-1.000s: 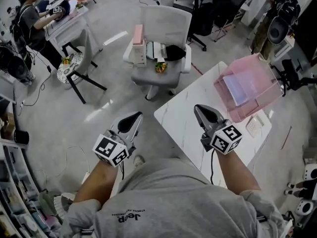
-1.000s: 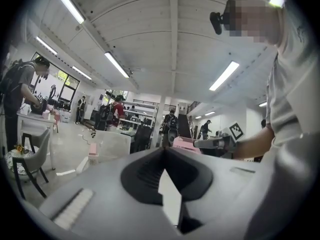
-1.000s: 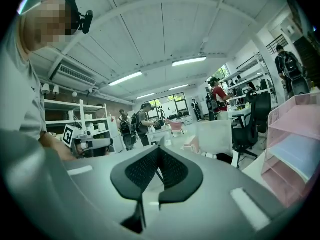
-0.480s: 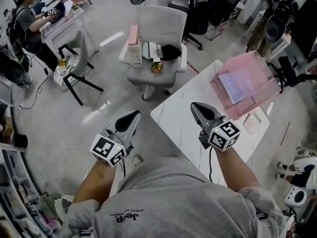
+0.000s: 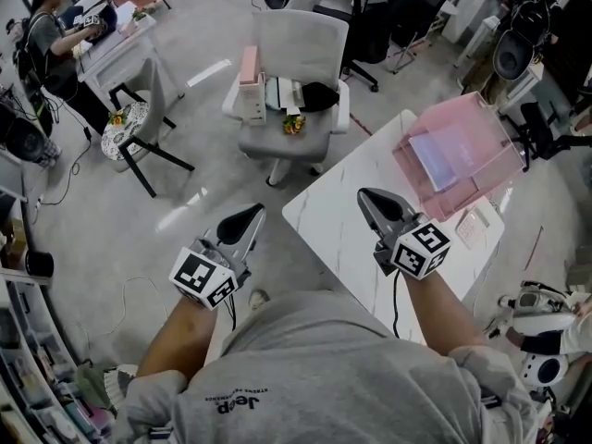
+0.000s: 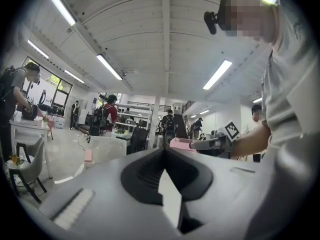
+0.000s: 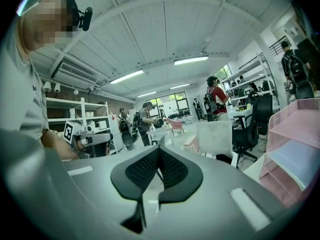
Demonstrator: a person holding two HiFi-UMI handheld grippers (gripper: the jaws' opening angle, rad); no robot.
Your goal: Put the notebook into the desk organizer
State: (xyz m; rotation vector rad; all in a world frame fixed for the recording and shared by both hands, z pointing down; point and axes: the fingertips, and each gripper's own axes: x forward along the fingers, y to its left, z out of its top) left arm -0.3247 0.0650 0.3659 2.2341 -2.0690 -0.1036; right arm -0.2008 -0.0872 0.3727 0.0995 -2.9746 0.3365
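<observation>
In the head view, the person's grey shirt is filling the bottom of the picture and both arms are reaching forward. The left gripper is hovering over the grey floor, just off the near left edge of the table. Its jaws are pressing together with nothing between them. The right gripper is hanging over the white marble-patterned table, with its jaws likewise closed tight and empty. The pink desk organizer is standing on the far right part of the table, well apart from both grippers. The pale lilac-blue notebook is already lying inside it. A small white card is lying on the table just beside the organizer's near side. Beyond the table, a grey office chair is carrying a pink box and a black bundle

In the left gripper view, the two jaws are meeting at a closed tip and gripping nothing. The right gripper is showing off to the right, in front of a strip of the pink organizer

In the right gripper view, the jaws are also meeting tip to tip and holding nothing. The organizer is rising at the right edge, with the notebook resting flat in one of its trays. The left gripper is showing at the left
</observation>
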